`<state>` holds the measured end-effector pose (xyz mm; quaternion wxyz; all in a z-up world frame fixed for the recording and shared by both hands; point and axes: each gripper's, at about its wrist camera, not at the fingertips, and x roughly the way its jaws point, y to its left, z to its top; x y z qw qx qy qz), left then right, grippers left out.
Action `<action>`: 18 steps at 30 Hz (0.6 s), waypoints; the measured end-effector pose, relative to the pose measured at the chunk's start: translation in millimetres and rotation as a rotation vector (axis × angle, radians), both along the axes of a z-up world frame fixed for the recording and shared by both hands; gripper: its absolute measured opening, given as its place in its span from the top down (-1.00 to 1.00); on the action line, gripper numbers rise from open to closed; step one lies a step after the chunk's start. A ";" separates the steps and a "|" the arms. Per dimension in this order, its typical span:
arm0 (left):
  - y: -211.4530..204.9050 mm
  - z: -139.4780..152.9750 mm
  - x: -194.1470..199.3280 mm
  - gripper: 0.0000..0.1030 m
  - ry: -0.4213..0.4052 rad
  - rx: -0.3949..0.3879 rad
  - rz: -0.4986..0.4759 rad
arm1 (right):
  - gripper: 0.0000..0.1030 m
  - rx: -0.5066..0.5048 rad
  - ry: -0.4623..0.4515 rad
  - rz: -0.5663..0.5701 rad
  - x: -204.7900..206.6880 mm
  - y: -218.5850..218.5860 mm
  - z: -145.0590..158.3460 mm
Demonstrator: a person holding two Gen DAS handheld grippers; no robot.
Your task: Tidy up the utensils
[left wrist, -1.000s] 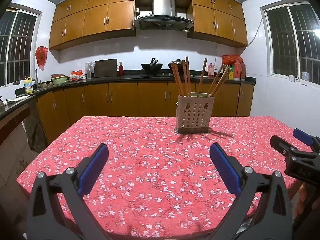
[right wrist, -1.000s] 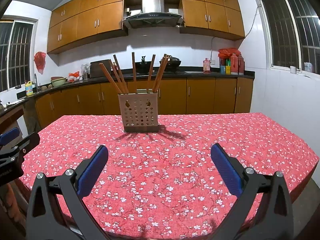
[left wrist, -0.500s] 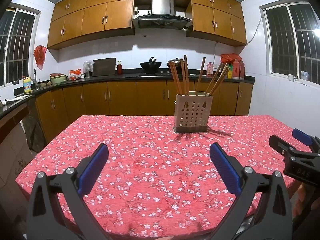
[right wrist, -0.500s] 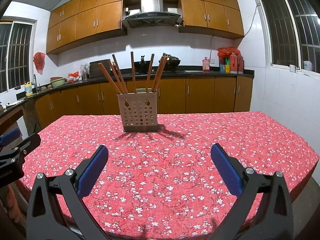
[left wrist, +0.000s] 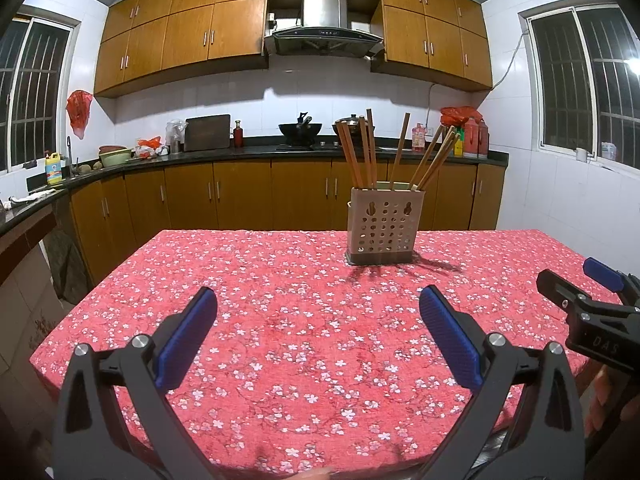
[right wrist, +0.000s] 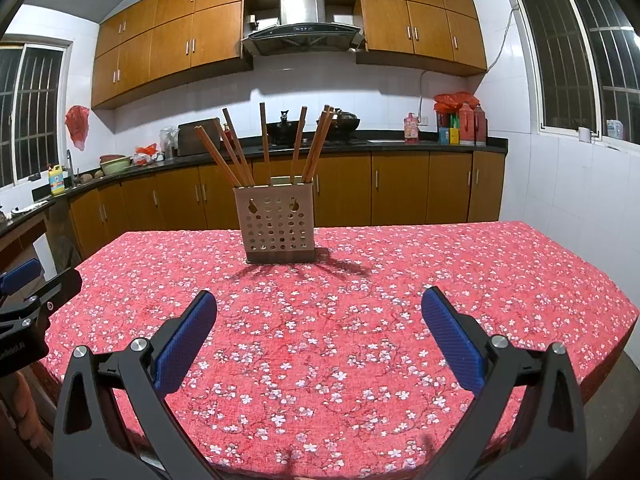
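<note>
The left gripper (left wrist: 318, 308) is held above the near edge of the counter (left wrist: 280, 320), jaws apart and empty. The holder (left wrist: 383, 225), with chopsticks (left wrist: 362, 152) standing in it, is set farther back. The right gripper (right wrist: 319, 308) is likewise held with jaws apart, empty.

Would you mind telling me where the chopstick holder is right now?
The holder stands on the red tablecloth toward the far edge: right of centre in the left wrist view, left of centre in the right wrist view.
</note>
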<state>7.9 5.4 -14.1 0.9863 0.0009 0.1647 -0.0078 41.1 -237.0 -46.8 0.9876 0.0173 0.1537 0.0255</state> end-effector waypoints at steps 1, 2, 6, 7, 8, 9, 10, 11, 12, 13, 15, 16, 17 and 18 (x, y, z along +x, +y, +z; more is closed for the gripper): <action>-0.1 0.0 0.0 -0.92 0.000 0.000 0.000 | -0.97 0.000 0.000 -0.001 0.0 0.1 0.2; -0.1 0.0 0.0 -0.92 0.000 0.000 0.000 | -0.97 0.000 0.000 -0.001 0.0 0.1 0.2; 0.4 0.0 0.1 -0.92 0.000 0.001 0.001 | -0.97 0.002 0.002 0.000 -0.2 -0.5 -0.6; 0.7 0.0 0.2 -0.92 0.000 0.001 0.000 | -0.97 0.002 0.003 0.000 -0.1 -0.5 -1.1; 0.8 0.1 0.2 -0.92 0.000 0.001 0.000 | -0.97 0.002 0.003 0.000 -0.1 -0.3 -1.3; 0.8 0.0 0.3 -0.92 0.000 0.001 0.000 | -0.97 0.002 0.003 -0.001 0.0 -0.3 -1.1; 0.8 -0.1 0.4 -0.92 0.000 0.002 0.001 | -0.97 0.002 0.003 0.000 0.1 -0.3 -1.1; 1.3 0.1 0.2 -0.92 -0.001 0.001 -0.001 | -0.97 0.002 0.003 0.000 0.1 -0.2 -1.1; 1.3 0.0 0.4 -0.92 0.000 0.001 -0.001 | -0.97 0.002 0.004 0.000 0.0 -0.2 -1.4; 1.2 0.0 0.3 -0.92 0.000 0.001 -0.001 | -0.97 0.002 0.004 0.000 -0.1 -0.2 -1.5; 0.9 0.0 0.3 -0.92 0.000 0.002 0.000 | -0.97 0.002 0.004 0.000 0.0 -0.1 -1.3; 0.9 0.0 0.3 -0.92 0.000 0.002 0.000 | -0.97 0.002 0.004 0.000 -0.1 0.0 -1.4; 1.0 0.1 0.3 -0.92 0.000 0.001 -0.001 | -0.97 0.002 0.004 0.000 0.0 -0.1 -1.2; 1.0 0.1 0.4 -0.92 0.000 0.001 -0.001 | -0.97 0.002 0.004 0.000 0.0 0.0 -1.2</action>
